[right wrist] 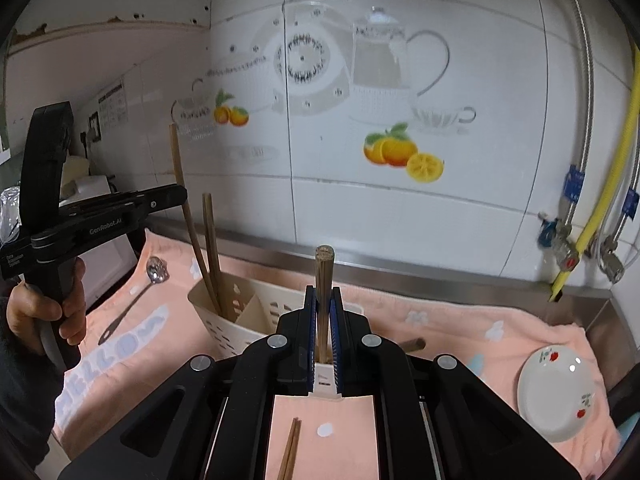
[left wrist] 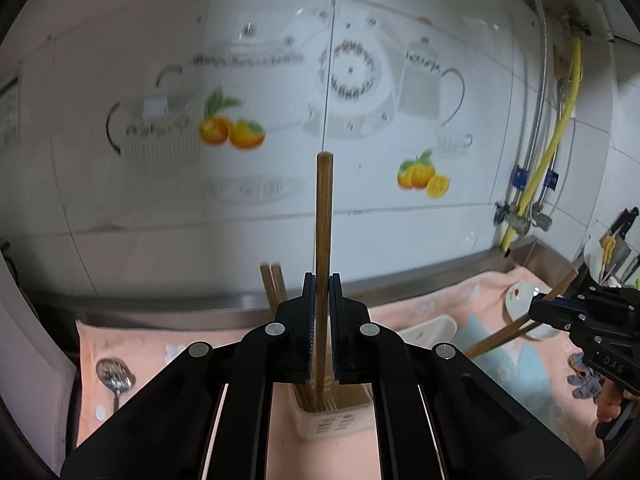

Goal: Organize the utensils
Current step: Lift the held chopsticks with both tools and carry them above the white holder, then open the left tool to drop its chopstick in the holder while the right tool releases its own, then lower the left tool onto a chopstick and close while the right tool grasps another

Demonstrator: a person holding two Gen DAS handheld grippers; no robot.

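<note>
My left gripper is shut on a brown chopstick that stands upright with its lower end inside the cream utensil holder, next to other chopsticks. My right gripper is shut on chopsticks near the right end of the same holder. The left gripper also shows in the right wrist view, holding its chopstick. The right gripper shows in the left wrist view with its chopsticks. A metal slotted spoon lies on the towel.
A peach towel covers the steel counter. A small white dish with red flowers lies at the right. Loose chopsticks lie on the towel below my right gripper. The tiled wall, pipes and a yellow hose stand behind.
</note>
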